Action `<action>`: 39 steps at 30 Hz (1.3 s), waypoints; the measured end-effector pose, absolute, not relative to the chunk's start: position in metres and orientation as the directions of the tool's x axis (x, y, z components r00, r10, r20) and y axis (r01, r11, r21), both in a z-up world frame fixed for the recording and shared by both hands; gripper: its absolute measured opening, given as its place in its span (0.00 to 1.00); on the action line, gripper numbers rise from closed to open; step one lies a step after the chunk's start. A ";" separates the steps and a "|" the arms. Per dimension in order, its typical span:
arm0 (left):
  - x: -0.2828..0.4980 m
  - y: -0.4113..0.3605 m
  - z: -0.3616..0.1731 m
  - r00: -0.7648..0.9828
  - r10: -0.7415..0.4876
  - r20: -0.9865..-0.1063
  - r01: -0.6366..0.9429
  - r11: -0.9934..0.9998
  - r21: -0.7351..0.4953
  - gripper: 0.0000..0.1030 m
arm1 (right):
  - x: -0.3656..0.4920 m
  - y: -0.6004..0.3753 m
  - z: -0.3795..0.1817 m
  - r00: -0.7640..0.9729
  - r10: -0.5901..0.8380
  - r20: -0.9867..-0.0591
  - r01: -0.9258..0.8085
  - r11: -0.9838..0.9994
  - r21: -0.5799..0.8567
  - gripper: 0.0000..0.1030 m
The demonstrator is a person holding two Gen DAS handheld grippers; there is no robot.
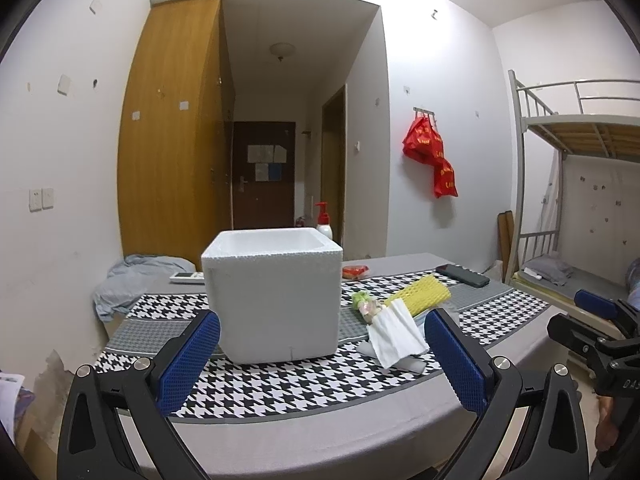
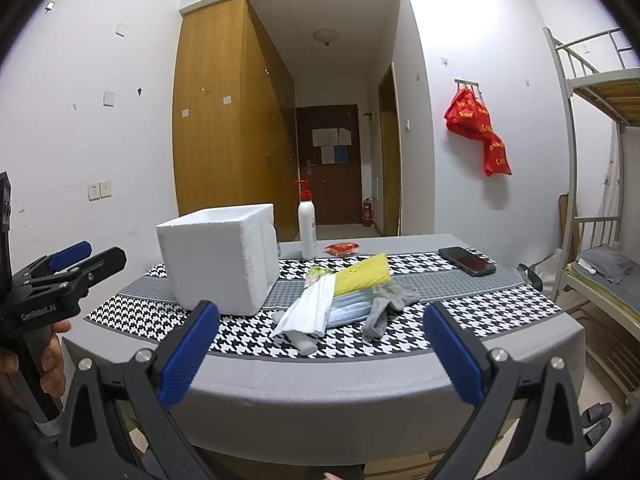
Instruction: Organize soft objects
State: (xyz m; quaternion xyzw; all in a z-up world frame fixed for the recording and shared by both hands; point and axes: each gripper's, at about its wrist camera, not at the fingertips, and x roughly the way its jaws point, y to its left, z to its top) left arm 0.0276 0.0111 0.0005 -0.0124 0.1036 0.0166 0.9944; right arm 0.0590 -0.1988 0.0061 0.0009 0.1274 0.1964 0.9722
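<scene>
Yellow foam sleeve (image 2: 362, 279) — ribbed, tilted atop pile.

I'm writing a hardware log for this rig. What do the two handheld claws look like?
Both match: the left claw and right claw have black plastic frames with triangular cutouts, silver screws and blue textured pads. White lettering marks the black bodies, partly cut off in the left wrist view. A bare hand grips the left handle.

Bare cloth fronts the soft pile (image 2: 340, 304); foam box (image 2: 218, 258) flanks its left.
</scene>
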 end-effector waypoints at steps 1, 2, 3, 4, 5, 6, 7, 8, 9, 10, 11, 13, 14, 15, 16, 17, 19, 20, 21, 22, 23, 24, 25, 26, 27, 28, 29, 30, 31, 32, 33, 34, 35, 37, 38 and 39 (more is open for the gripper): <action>0.028 0.011 0.001 0.978 0.030 -0.207 -0.035 0.999 -0.020 0.99 | 0.060 -0.199 0.006 0.891 0.382 -0.247 -0.381 0.923 0.052 1.00; 0.027 0.011 0.001 0.978 0.029 -0.205 -0.034 0.999 -0.021 0.99 | 0.060 -0.200 0.006 0.890 0.382 -0.248 -0.382 0.923 0.052 1.00; 0.028 0.012 0.001 0.978 0.031 -0.205 -0.037 0.999 -0.024 0.99 | 0.060 -0.200 0.006 0.890 0.382 -0.248 -0.381 0.923 0.053 1.00; 0.028 0.012 0.001 0.978 0.031 -0.205 -0.037 0.999 -0.026 0.99 | 0.060 -0.200 0.006 0.891 0.380 -0.249 -0.380 0.924 0.052 1.00; 0.028 0.012 0.001 0.978 0.030 -0.206 -0.037 0.999 -0.027 0.99 | 0.060 -0.200 0.006 0.891 0.378 -0.249 -0.378 0.924 0.050 1.00; 0.027 0.012 0.001 0.978 0.032 -0.206 -0.038 0.999 -0.026 0.99 | 0.060 -0.200 0.006 0.892 0.378 -0.249 -0.378 0.925 0.050 1.00; 0.027 0.012 0.001 0.978 0.033 -0.206 -0.039 0.999 -0.026 0.99 | 0.060 -0.201 0.006 0.891 0.378 -0.250 -0.377 0.925 0.052 1.00; 0.027 0.012 0.001 0.978 0.030 -0.208 -0.037 0.999 -0.027 0.99 | 0.060 -0.201 0.005 0.891 0.378 -0.251 -0.377 0.925 0.053 1.00; 0.027 0.012 0.001 0.978 0.028 -0.208 -0.034 0.999 -0.027 0.99 | 0.061 -0.202 0.006 0.891 0.377 -0.252 -0.376 0.925 0.053 1.00; 0.026 0.011 0.002 0.978 0.025 -0.207 -0.031 0.999 -0.027 0.99 | 0.060 -0.202 0.006 0.892 0.375 -0.253 -0.375 0.926 0.051 1.00; 0.025 0.010 0.002 0.979 0.025 -0.204 -0.031 0.999 -0.026 0.99 | 0.060 -0.202 0.006 0.892 0.376 -0.252 -0.375 0.925 0.050 1.00; 0.023 0.009 0.003 0.980 0.028 -0.197 -0.033 0.999 -0.024 0.99 | 0.059 -0.202 0.006 0.892 0.376 -0.252 -0.376 0.925 0.050 1.00; 0.023 0.009 0.003 0.981 0.027 -0.194 -0.032 0.999 -0.022 0.99 | 0.059 -0.202 0.006 0.891 0.376 -0.252 -0.376 0.925 0.049 1.00; 0.022 0.009 0.004 0.981 0.026 -0.190 -0.031 0.999 -0.024 0.99 | 0.059 -0.202 0.006 0.892 0.375 -0.253 -0.376 0.925 0.050 1.00; 0.022 0.008 0.004 0.982 0.022 -0.188 -0.028 0.999 -0.026 0.99 | 0.058 -0.202 0.006 0.892 0.375 -0.253 -0.375 0.926 0.049 1.00; 0.022 0.008 0.004 0.982 0.022 -0.189 -0.027 0.999 -0.024 0.99 | 0.059 -0.203 0.006 0.891 0.375 -0.255 -0.375 0.926 0.049 1.00; 0.023 0.007 0.004 0.982 0.024 -0.188 -0.029 0.999 -0.025 0.99 | 0.060 -0.203 0.005 0.891 0.373 -0.260 -0.374 0.926 0.050 1.00; 0.023 0.007 0.004 0.982 0.024 -0.188 -0.030 0.999 -0.029 0.99 | 0.060 -0.203 0.005 0.890 0.373 -0.262 -0.373 0.926 0.050 1.00; 0.024 0.007 0.005 0.981 0.021 -0.191 -0.028 0.999 -0.033 0.99 | 0.060 -0.203 0.004 0.890 0.372 -0.264 -0.373 0.926 0.049 1.00; 0.025 0.007 0.005 0.981 0.017 -0.196 -0.025 0.999 -0.038 0.99 | 0.062 -0.203 0.005 0.889 0.372 -0.266 -0.373 0.927 0.049 1.00; 0.026 0.008 0.005 0.980 0.013 -0.199 -0.021 0.999 -0.040 0.99 | 0.062 -0.204 0.004 0.889 0.371 -0.268 -0.372 0.927 0.050 1.00; 0.027 0.007 0.005 0.980 0.009 -0.198 -0.018 0.999 -0.042 0.99 | 0.063 -0.204 0.004 0.888 0.372 -0.270 -0.372 0.927 0.052 1.00; 0.028 0.007 0.005 0.981 0.011 -0.195 -0.020 0.999 -0.042 0.99 | 0.064 -0.204 0.003 0.887 0.371 -0.274 -0.372 0.927 0.053 1.00; 0.029 0.007 0.005 0.981 0.013 -0.195 -0.022 0.999 -0.042 0.99 | 0.065 -0.205 0.002 0.887 0.369 -0.277 -0.369 0.928 0.053 1.00; 0.031 0.006 0.005 0.980 0.011 -0.198 -0.020 0.999 -0.043 0.99 | 0.066 -0.204 0.002 0.887 0.367 -0.279 -0.368 0.928 0.053 1.00; 0.034 0.006 0.004 0.978 0.005 -0.207 -0.015 0.999 -0.044 0.99 | 0.068 -0.205 0.002 0.887 0.367 -0.282 -0.367 0.929 0.055 1.00; 0.036 0.006 0.003 0.977 0.001 -0.212 -0.011 0.999 -0.046 0.99 | 0.070 -0.205 0.001 0.886 0.366 -0.285 -0.366 0.929 0.057 1.00; 0.039 0.005 0.003 0.976 -0.006 -0.217 -0.005 0.999 -0.049 0.99 | 0.072 -0.205 0.000 0.885 0.364 -0.290 -0.364 0.930 0.056 1.00; 0.040 0.005 0.002 0.975 -0.011 -0.220 0.000 0.999 -0.052 0.99 | 0.074 -0.205 -0.001 0.885 0.362 -0.292 -0.362 0.931 0.055 1.00; 0.042 0.004 0.002 0.975 -0.017 -0.223 0.005 0.999 -0.053 0.99 | 0.076 -0.205 -0.002 0.885 0.359 -0.295 -0.359 0.931 0.056 1.00; 0.044 0.003 0.002 0.974 -0.021 -0.226 0.010 0.999 -0.051 0.99 | 0.078 -0.205 -0.002 0.884 0.359 -0.299 -0.360 0.931 0.056 1.00; 0.046 0.001 0.002 0.973 -0.024 -0.230 0.014 0.999 -0.048 0.99 | 0.080 -0.206 -0.003 0.883 0.360 -0.303 -0.360 0.931 0.057 1.00; 0.049 -0.001 0.002 0.972 -0.027 -0.234 0.017 0.999 -0.045 0.99 | 0.083 -0.206 -0.004 0.882 0.357 -0.307 -0.358 0.932 0.056 1.00; 0.054 -0.003 0.002 0.970 -0.032 -0.240 0.023 0.999 -0.039 0.99 | 0.087 -0.207 -0.004 0.882 0.354 -0.310 -0.355 0.933 0.058 1.00; 0.057 -0.004 0.002 0.969 -0.038 -0.245 0.029 0.999 -0.037 0.99 | 0.090 -0.209 -0.004 0.882 0.353 -0.310 -0.352 0.934 0.062 1.00; 0.060 -0.005 0.002 0.967 -0.045 -0.250 0.037 0.999 -0.036 0.99 | 0.092 -0.210 -0.004 0.884 0.350 -0.310 -0.347 0.935 0.067 1.00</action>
